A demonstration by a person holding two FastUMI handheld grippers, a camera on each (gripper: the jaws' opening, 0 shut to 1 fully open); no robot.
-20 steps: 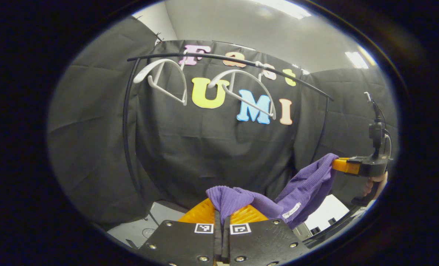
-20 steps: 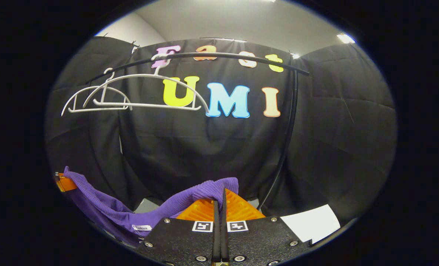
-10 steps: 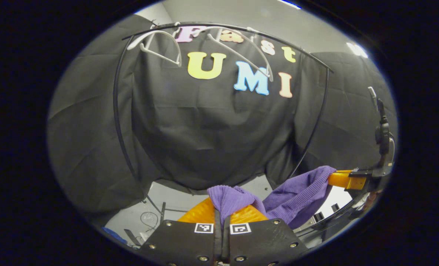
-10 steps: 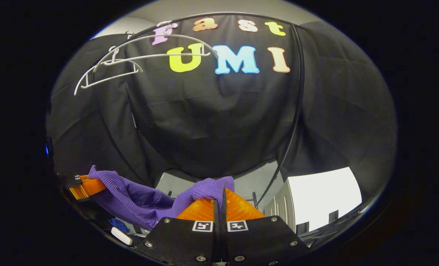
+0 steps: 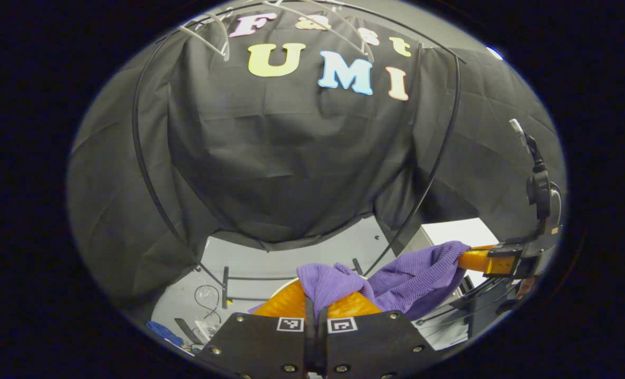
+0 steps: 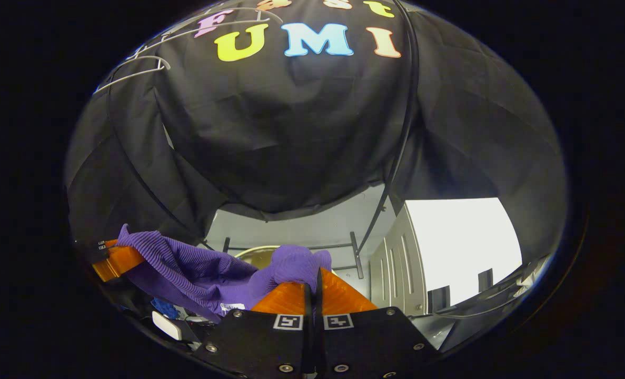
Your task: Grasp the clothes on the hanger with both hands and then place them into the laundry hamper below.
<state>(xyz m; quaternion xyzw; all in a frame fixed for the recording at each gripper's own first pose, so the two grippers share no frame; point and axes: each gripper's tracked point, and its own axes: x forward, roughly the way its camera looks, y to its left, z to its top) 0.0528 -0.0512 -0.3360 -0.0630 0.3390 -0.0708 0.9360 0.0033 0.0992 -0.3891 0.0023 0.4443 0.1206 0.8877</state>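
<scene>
Holding: purple garment (image 5: 412, 276) slung between left gripper (image 5: 315, 308) and right gripper (image 6: 312, 295), off the hangers (image 5: 291, 21), low near floor.
Left gripper: clamped on one bunched end.
Right gripper: clamped on the other end.
Handling: judged soft, light, ribbed knit; sags between grips, likely not slippery.
Hold points: bunched ends, well apart.
Hamper: pale rim (image 6: 254, 251) seemingly below garment; identity uncertain.

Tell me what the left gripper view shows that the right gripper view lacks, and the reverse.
Left gripper view alone: the right tool seen from the side, its handle and cable above it. Right gripper view alone: the left tool at the far left, and a white cabinet seen large. Both: the purple garment stretched between the two shut tools, the black clothes rail, and white hangers bare on it.
</scene>
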